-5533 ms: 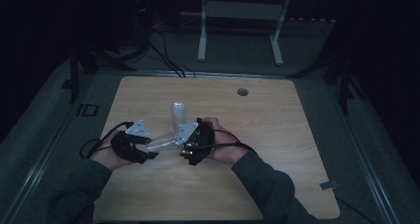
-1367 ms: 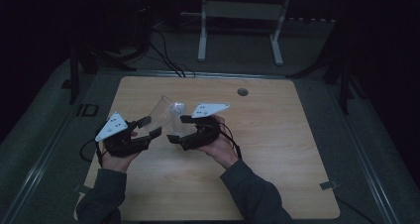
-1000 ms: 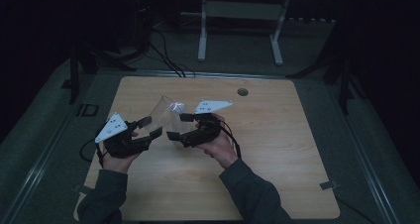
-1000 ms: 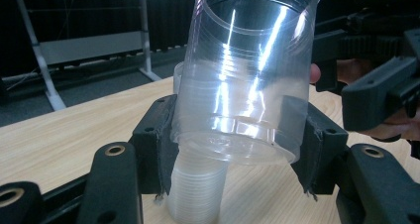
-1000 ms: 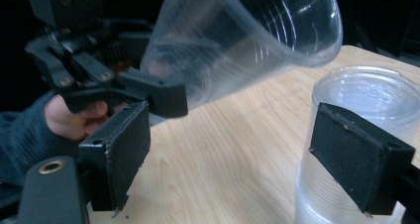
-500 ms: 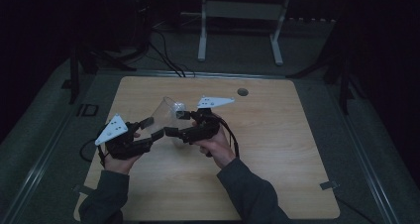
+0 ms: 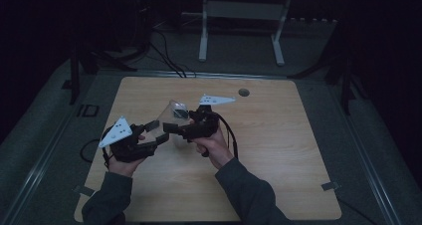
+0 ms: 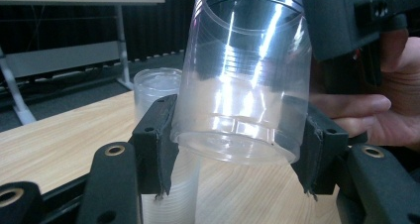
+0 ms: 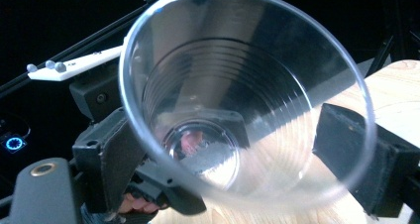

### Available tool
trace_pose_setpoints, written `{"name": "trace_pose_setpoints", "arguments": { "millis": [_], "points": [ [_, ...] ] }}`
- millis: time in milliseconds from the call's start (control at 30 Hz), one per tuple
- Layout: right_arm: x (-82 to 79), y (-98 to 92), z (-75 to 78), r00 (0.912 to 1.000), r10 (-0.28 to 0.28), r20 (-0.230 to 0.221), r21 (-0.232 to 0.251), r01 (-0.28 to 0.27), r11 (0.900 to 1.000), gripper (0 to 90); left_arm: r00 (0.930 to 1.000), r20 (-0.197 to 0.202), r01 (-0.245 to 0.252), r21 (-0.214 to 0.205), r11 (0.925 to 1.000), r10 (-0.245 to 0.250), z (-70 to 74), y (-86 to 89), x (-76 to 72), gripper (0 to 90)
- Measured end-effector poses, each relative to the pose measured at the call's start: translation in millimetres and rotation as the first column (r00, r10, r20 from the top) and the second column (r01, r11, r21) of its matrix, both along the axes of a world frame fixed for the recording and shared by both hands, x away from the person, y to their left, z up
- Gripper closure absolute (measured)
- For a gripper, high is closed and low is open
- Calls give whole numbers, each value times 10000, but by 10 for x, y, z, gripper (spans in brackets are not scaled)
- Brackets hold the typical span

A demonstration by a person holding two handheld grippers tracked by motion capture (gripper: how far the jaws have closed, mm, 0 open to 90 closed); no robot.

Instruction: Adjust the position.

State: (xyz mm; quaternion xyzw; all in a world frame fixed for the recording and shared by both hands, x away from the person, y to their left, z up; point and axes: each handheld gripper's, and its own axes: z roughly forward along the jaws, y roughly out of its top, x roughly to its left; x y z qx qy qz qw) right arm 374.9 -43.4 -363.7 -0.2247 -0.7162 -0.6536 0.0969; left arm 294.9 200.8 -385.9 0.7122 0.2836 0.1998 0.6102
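Clear plastic cup [image 8: 242, 90] is up in the air over the table [image 7: 278, 150], pinched at its base by the left gripper [image 8: 237, 149], while the right gripper [image 9: 237, 159] has just been opening around the rim, so it looks pulled off the stack of cups [image 8: 156, 87], with setting down left.

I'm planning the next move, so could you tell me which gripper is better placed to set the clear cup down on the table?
Left, probably. The left gripper is shut on the base of the clear cup, while the right gripper stands open around its rim, pads apart from the wall, after just opening.
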Motion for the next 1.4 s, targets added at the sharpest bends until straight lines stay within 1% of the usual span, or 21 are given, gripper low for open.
{"name": "trace_pose_setpoints", "arguments": {
  "millis": [100,167,200,367,467,533,667,733,867,967,1000,1033,1067,1100,1133,1167,1200,1233,1267,1367,1400],
  "points": [
    [-3,10,6,10000,32,8,14,-32,10000,139,9999,21,99,56,9999,-99,-5,-16,0,423],
    [-5,11,7,10000,42,50,31,-42,10000,170,9999,10,152,116,9998,-152,-7,-25,2,423],
    [-3,6,5,10000,19,44,49,-19,10000,209,9999,13,167,145,9998,-167,-8,-28,3,422],
    [-3,-8,-2,10000,58,55,94,-58,9999,246,9997,-53,247,198,9995,-246,-13,-31,13,417],
    [0,-15,-2,10000,30,45,92,-30,10000,271,9995,-99,312,311,9990,-309,-6,-47,11,376],
    [0,-17,-2,10000,46,49,86,-46,10000,279,9994,-111,328,359,9988,-324,-1,-51,11,369],
    [-3,-36,14,9999,1,168,0,-1,10000,281,9994,-193,298,578,9979,-287,8,-61,12,318],
    [-2,-40,16,9998,-13,190,-31,13,10000,282,9993,-236,292,681,9973,-276,12,-62,12,311],
    [-17,-43,27,9990,-54,449,-406,72,9991,281,9994,-326,160,924,9956,-130,24,-68,12,275],
    [-27,-37,33,9984,-67,563,-544,98,9985,281,9993,-358,123,1020,9947,-86,25,-66,13,268],
    [-38,-33,40,9974,-82,713,-734,135,9972,281,9992,-398,84,1101,9939,-41,25,-60,13,265],
    [-38,-33,40,9974,-82,713,-734,135,9972,281,9992,-398,84,1101,9939,-41,25,-60,13,262],
    [-51,-30,49,9966,-79,826,-914,155,9957,281,9991,-426,92,1147,9934,-43,24,-57,14,261],
    [-51,-30,49,9966,-79,826,-914,155,9957,281,9990,-435,87,1226,9924,-34,25,-54,14,261],
    [-58,-28,59,9949,-109,1003,-1089,218,9938,281,9989,-477,80,1353,9908,-16,27,-52,13,259],
    [-58,-28,59,9949,-109,1003,-1089,218,9938,281,9989,-477,80,1353,9908,-16,27,-52,13,258],
    [-66,-24,69,9937,-127,1114,-1278,270,9914,281,9989,-474,66,1442,9895,2,29,-51,12,257],
    [-66,-24,69,9937,-127,1114,-1278,270,9914,281,9989,-477,35,1514,9885,37,32,-53,9,257],
    [-74,-19,79,9916,-148,1288,-1485,340,9883,281,9987,-505,46,1630,9866,37,36,-55,6,257],
    [-84,-17,89,9901,-121,1400,-1656,354,9856,281,9984,-556,82,1734,9848,15,39,-58,9,257],
    [-94,-14,98,9871,-127,1595,-1888,432,9811,281,9980,-637,147,1824,9831,-31,38,-60,16,257]
  ]
}}
